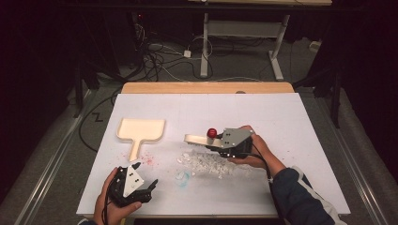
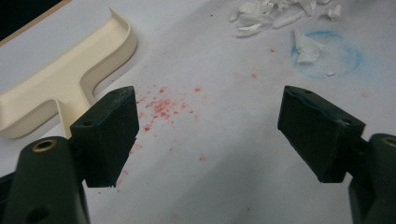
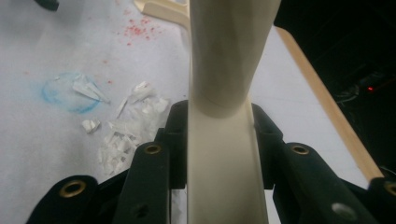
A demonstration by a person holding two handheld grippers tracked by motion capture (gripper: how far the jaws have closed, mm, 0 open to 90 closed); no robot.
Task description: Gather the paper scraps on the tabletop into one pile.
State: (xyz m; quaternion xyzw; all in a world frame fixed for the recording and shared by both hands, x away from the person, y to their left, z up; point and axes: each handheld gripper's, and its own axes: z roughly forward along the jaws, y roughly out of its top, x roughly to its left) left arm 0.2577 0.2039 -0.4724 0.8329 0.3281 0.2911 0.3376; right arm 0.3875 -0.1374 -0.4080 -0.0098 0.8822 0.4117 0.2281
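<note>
A cream dustpan [image 1: 141,129] [image 2: 60,79] lies flat at the left of the white table cover, handle toward the person. My right gripper [image 1: 213,143] [image 3: 219,121] is shut on the handle of a cream brush [image 1: 195,139] [image 3: 224,70], whose head points left just above a pile of white paper scraps [image 1: 211,164] [image 3: 130,126]. My left gripper [image 1: 149,187] [image 2: 210,135] rests near the front left edge, open, with nothing between its jaws. It faces the scraps [image 2: 275,11], and the dustpan's handle is just to its left.
Red specks [image 1: 148,160] [image 2: 161,107] and a faint blue ring [image 1: 184,178] [image 2: 327,53] mark the table cover [image 1: 281,117] between dustpan and scraps. A wooden edge [image 1: 206,87] bounds the far side. Beyond it are floor cables [image 1: 159,56] and a desk frame [image 1: 244,28].
</note>
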